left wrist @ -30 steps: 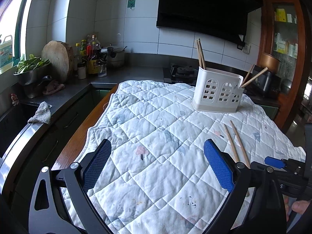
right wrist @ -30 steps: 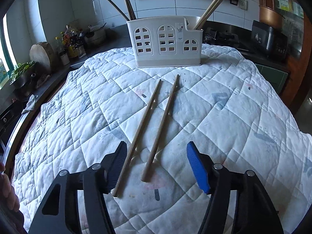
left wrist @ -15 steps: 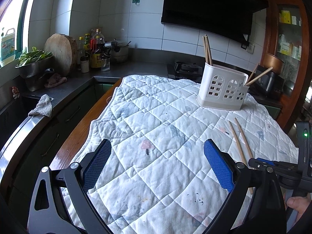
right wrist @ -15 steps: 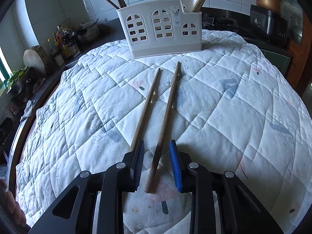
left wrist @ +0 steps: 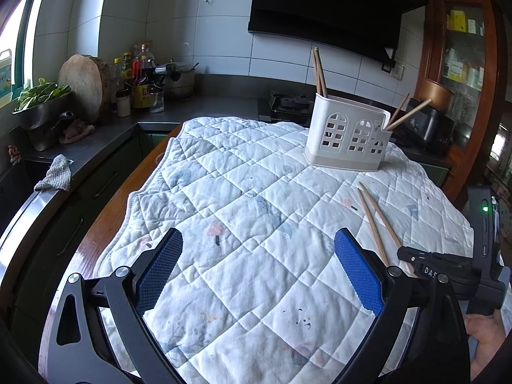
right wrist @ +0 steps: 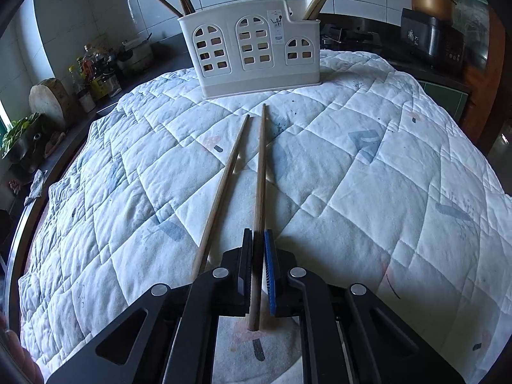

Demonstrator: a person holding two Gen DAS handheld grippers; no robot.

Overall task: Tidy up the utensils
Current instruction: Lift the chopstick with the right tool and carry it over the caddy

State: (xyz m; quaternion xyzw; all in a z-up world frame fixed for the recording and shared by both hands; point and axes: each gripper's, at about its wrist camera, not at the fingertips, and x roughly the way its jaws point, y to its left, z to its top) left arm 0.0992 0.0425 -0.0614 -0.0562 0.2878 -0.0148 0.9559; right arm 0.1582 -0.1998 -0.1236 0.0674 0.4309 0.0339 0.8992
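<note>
My right gripper (right wrist: pixel 258 240) is shut on the near end of a wooden chopstick (right wrist: pixel 260 172) that points toward a white utensil holder (right wrist: pixel 249 54). A second chopstick (right wrist: pixel 224 188) lies on the quilted cloth just left of it. The holder stands at the far side and holds several chopsticks. In the left wrist view the holder (left wrist: pixel 347 136) is far right, both chopsticks (left wrist: pixel 372 220) lie on the cloth, and the right gripper (left wrist: pixel 416 259) is at their near ends. My left gripper (left wrist: pixel 256 265) is open and empty over the cloth.
A white quilted cloth (left wrist: pixel 243 198) covers the wooden table. A dark counter on the left carries a rag (left wrist: pixel 54 176), a bowl of greens (left wrist: pixel 41 102), a chopping block (left wrist: pixel 84 86) and bottles (left wrist: pixel 140 80). A black appliance (right wrist: pixel 432 41) stands beyond the table's right side.
My right gripper has moved forward and closed from wide open onto the right-hand chopstick. The left gripper stayed open and shifted only slightly.
</note>
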